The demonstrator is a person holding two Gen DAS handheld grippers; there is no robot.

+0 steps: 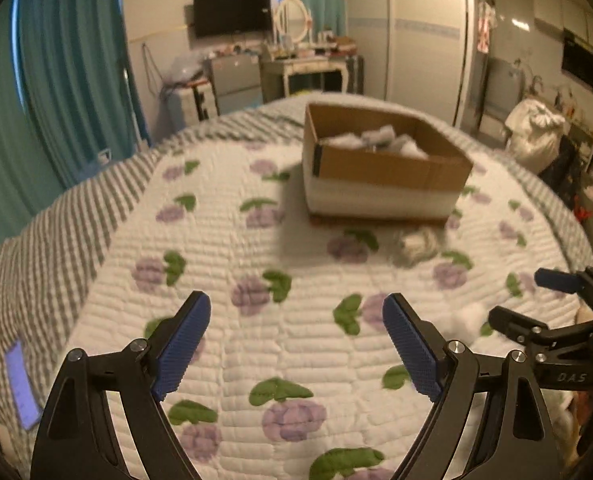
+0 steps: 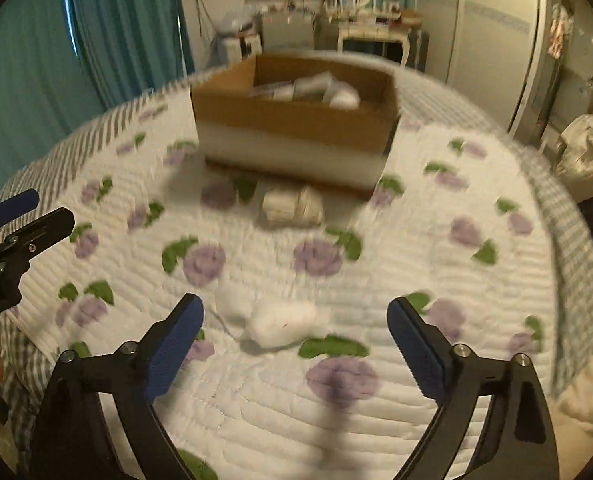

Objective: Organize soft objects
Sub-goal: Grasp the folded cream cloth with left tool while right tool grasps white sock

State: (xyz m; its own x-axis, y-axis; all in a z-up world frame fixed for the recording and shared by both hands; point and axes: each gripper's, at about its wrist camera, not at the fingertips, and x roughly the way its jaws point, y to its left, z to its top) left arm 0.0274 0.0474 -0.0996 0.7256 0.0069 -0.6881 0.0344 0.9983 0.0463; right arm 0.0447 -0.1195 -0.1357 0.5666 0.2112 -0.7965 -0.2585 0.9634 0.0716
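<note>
A brown and white cardboard box [image 1: 380, 168] [image 2: 296, 136] stands on the quilted bed and holds several pale soft items [image 1: 376, 138] [image 2: 316, 90]. A rolled grey-white soft bundle [image 1: 416, 246] [image 2: 294, 208] lies on the quilt just in front of the box. A small white fluffy item [image 2: 276, 322] [image 1: 470, 316] lies between and just beyond my right gripper's [image 2: 295, 316] open fingers. My left gripper [image 1: 296, 316] is open and empty over bare quilt. The right gripper also shows at the right edge of the left wrist view [image 1: 532, 296].
The bed has a white quilt with purple flowers [image 1: 256, 292] and a grey checked border. A purple card [image 1: 22, 388] lies at the left edge. Teal curtains [image 1: 68, 80], a dresser [image 1: 308, 68] and a white bag [image 1: 536, 132] stand beyond the bed.
</note>
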